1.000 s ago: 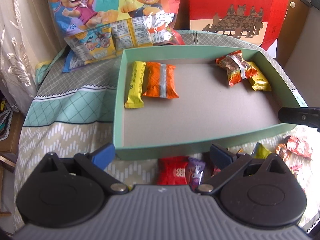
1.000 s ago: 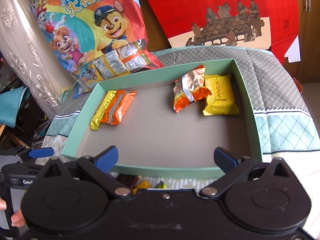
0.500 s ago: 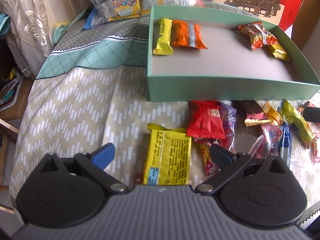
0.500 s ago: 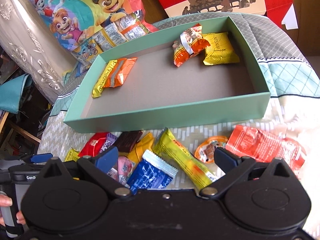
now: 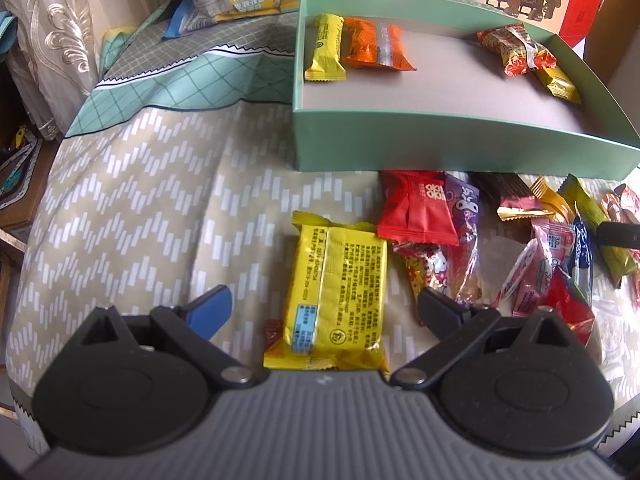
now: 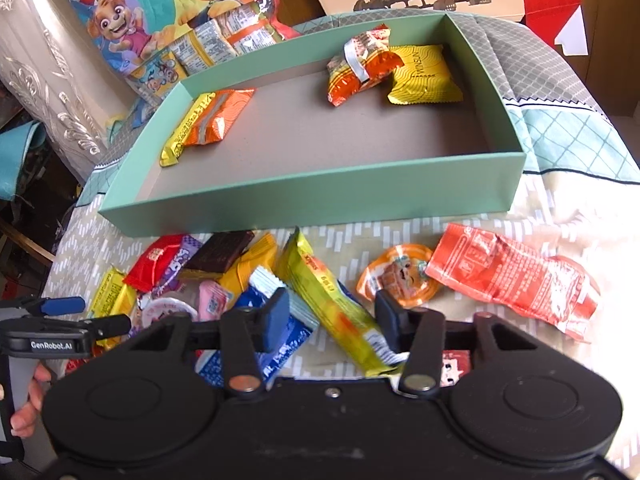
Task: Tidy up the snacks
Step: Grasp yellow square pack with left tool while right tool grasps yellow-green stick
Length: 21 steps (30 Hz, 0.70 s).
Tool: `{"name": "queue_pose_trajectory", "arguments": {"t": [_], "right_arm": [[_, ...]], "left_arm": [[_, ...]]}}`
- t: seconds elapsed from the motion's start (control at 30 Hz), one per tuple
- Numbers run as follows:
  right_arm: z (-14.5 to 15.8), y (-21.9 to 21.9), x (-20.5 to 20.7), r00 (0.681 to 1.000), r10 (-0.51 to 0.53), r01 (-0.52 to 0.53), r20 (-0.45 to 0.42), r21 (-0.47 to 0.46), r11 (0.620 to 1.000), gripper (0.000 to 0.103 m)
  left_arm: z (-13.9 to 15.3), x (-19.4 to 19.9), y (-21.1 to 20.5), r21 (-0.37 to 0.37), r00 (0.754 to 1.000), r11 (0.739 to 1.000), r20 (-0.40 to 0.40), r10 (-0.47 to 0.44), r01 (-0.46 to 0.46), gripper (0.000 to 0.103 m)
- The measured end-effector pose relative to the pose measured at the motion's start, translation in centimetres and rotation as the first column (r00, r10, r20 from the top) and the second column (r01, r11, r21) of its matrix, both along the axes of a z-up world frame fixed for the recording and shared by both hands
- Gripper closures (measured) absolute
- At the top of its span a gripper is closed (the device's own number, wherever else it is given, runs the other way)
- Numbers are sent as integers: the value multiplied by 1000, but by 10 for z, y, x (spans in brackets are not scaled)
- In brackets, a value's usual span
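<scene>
My right gripper (image 6: 332, 320) is closing, its jaws drawn in narrow around a long yellow-green packet (image 6: 332, 304) that runs between them; I cannot say for sure whether the pads press on it yet. Just left of that packet lies a blue-and-white sachet (image 6: 276, 328), and to the right a round orange jelly cup (image 6: 400, 276) touches a crumpled red wrapper (image 6: 512, 276).

My left gripper (image 5: 324, 308) stands wide and is just starting to close, with a flat yellow packet (image 5: 336, 292) lying between its fingers, neither pad touching it. Beside that packet sit a red packet (image 5: 416, 208) and a purple one (image 5: 466, 208), at the edge of the loose heap of snacks on the patterned cloth (image 5: 152, 200).

Beyond the heap is the green box (image 6: 320, 200). Inside it I see a yellow bar (image 5: 326, 48) against an orange packet (image 5: 376, 48) at one end, and an orange-red packet (image 6: 360, 64) overlapping a yellow square one (image 6: 424, 72) at the other.
</scene>
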State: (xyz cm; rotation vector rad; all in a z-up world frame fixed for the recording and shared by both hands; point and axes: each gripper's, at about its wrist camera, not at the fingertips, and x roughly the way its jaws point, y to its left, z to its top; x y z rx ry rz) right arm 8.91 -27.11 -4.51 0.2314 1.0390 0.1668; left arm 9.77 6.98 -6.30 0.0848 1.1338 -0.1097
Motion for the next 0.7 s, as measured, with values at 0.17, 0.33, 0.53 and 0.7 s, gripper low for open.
{"name": "queue_pose_trajectory", "arguments": {"t": [0.17, 0.33, 0.53, 0.7], "right_arm": [[-10, 7, -9, 999, 38, -38, -26, -8, 999, 72], [-10, 8, -7, 999, 45, -46, -20, -21, 999, 72], [-8, 5, -14, 997, 71, -71, -19, -40, 997, 71], [-7, 4, -22, 996, 89, -89, -5, -70, 994, 71]], "left_arm": [[0, -5, -5, 0, 1000, 1000, 19, -11, 11, 56], [-1, -7, -7, -12, 1000, 1000, 11, -23, 23, 55], [-3, -9, 0, -11, 1000, 1000, 2, -7, 7, 44], [-4, -11, 4, -12, 1000, 1000, 0, 2, -2, 39]]}}
